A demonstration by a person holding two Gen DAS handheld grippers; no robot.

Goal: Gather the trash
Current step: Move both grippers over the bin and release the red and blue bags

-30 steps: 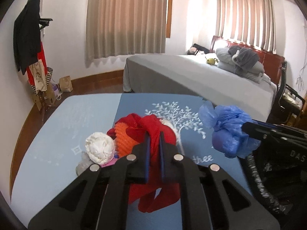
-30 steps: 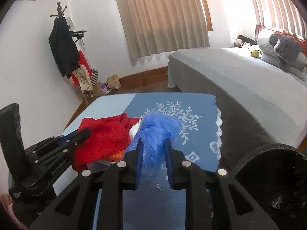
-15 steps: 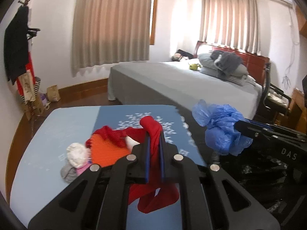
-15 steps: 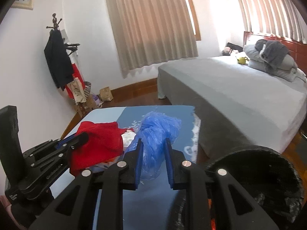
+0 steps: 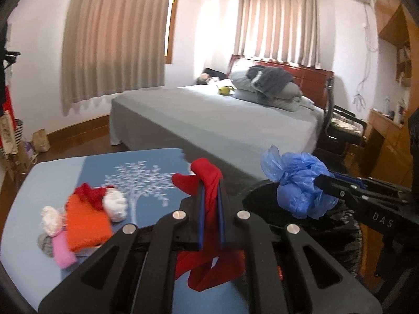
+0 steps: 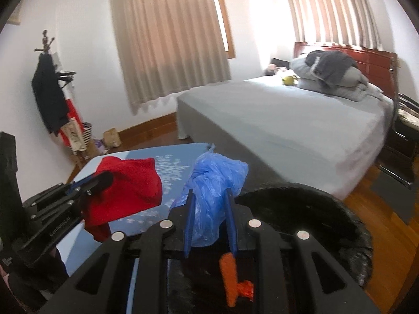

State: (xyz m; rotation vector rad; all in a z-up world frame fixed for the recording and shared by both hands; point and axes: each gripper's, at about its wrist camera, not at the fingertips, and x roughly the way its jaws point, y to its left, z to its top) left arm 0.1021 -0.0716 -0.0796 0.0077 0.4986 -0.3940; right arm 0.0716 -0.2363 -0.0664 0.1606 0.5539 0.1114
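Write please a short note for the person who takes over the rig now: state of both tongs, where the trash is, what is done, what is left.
Left tongs: shut on the red cloth, held above the table edge.
Right tongs: shut on the blue plastic bag, held at the rim of the black bin.
Done: orange scraps lie in the bin.
Left: drop both items in; then collect the orange cloth, white balls and pink piece from the blue table.

Left tongs (image 5: 209, 196) gripping red cloth (image 5: 207, 180)
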